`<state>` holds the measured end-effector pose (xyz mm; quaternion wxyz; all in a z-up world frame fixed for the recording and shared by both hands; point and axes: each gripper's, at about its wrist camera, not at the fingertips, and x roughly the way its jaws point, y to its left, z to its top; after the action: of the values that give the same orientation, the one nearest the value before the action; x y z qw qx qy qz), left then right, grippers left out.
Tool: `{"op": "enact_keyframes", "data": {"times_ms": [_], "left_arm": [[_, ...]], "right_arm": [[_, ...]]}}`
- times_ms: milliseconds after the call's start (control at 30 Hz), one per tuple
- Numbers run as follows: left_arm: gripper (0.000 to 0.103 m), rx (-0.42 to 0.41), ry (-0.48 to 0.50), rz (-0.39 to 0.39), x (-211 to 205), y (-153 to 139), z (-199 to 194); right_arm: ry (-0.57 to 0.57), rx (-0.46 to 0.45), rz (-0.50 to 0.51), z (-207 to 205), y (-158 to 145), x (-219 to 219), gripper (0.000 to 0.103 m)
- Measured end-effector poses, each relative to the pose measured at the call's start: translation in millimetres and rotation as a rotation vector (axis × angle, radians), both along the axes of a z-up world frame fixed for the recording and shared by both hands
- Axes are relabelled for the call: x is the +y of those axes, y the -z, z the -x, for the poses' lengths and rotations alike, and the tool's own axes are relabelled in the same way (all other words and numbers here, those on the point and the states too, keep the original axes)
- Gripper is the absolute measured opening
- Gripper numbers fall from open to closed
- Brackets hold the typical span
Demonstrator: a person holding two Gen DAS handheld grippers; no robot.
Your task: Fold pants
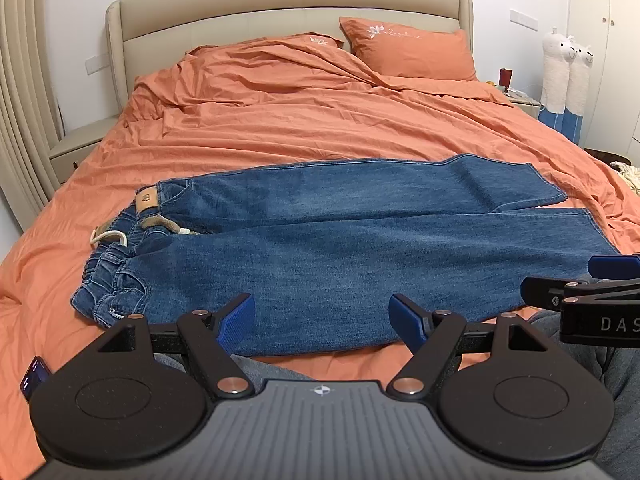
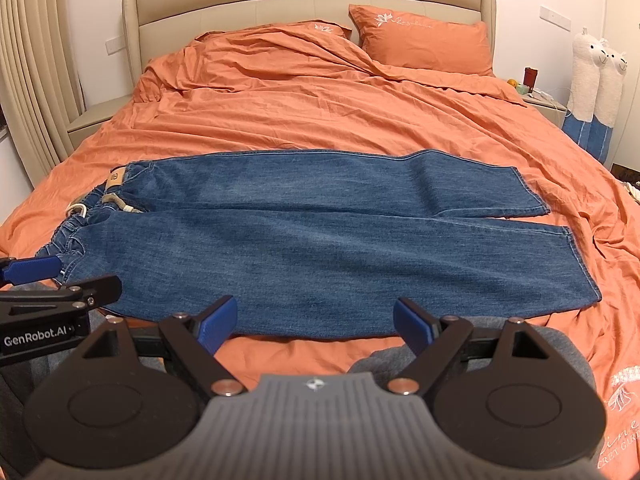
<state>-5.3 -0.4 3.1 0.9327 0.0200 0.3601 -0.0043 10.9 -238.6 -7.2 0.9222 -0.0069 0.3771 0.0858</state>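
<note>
Blue faded denim pants (image 1: 320, 240): matt woven cloth. Wrinkled orange cotton-like bed cover (image 1: 300, 120): matt. Beige padded headboard (image 1: 280, 4): smooth.

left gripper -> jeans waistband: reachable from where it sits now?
Probably yes. The left gripper is open and empty, low over the near edge of the jeans. The waistband lies off to its left on the orange duvet, with nothing between them. It needs a sideways shift.

orange duvet (image 1: 300, 120), pillow (image 1: 408, 50), alpaca plush (image 2: 596, 80), nightstand (image 1: 80, 144)
</note>
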Motion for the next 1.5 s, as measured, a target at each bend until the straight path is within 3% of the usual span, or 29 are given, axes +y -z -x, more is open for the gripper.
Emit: {"op": "enact_keyframes", "data": {"times_ms": [500, 567, 667, 833, 1033, 1100, 1167, 1333, 1433, 1500], "left_arm": [[0.088, 0.005, 0.012, -0.011, 10.6, 3.9, -0.4], [0.081, 0.013, 0.019, -0.010, 21.7, 4.4, -4.6], [0.075, 0.029, 0.000, 0.008, 50.2, 4.1, -16.5], [0.061, 0.028, -0.045, 0.049, 114.5, 3.0, -49.0], [0.060, 0.053, -0.165, 0.084, 200.1, 16.5, -100.0], [0.060, 0.061, -0.187, 0.071, 224.3, 27.9, -115.0], [0.070, 0.081, -0.195, 0.073, 249.3, 43.2, -132.7], [0.073, 0.142, -0.264, 0.200, 308.0, 85.1, -168.6], [0.075, 0.184, -0.220, 0.328, 332.3, 107.7, -184.0], [0.077, 0.189, -0.180, 0.368, 343.2, 119.6, -191.9]], "right_arm": [[-0.019, -0.013, -0.003, 0.0, 1.4, -2.6, 0.082], [-0.041, -0.040, -0.012, -2.0, 4.0, -6.9, 0.082], [-0.076, -0.128, -0.033, -15.4, 10.2, -20.1, 0.082], [-0.098, -0.144, -0.047, -45.7, 22.1, -25.0, 0.081], [-0.064, -0.113, -0.111, -107.3, 54.1, -22.2, 0.055], [-0.053, -0.107, -0.145, -125.0, 66.4, -22.1, 0.055], [-0.036, -0.101, -0.195, -139.1, 79.0, -22.0, 0.055], [-0.020, -0.032, -0.212, -164.2, 105.5, -14.2, 0.055], [-0.024, -0.008, -0.216, -174.2, 113.7, -11.2, 0.056], [-0.020, 0.014, -0.216, -181.6, 120.6, -8.6, 0.056]]}}
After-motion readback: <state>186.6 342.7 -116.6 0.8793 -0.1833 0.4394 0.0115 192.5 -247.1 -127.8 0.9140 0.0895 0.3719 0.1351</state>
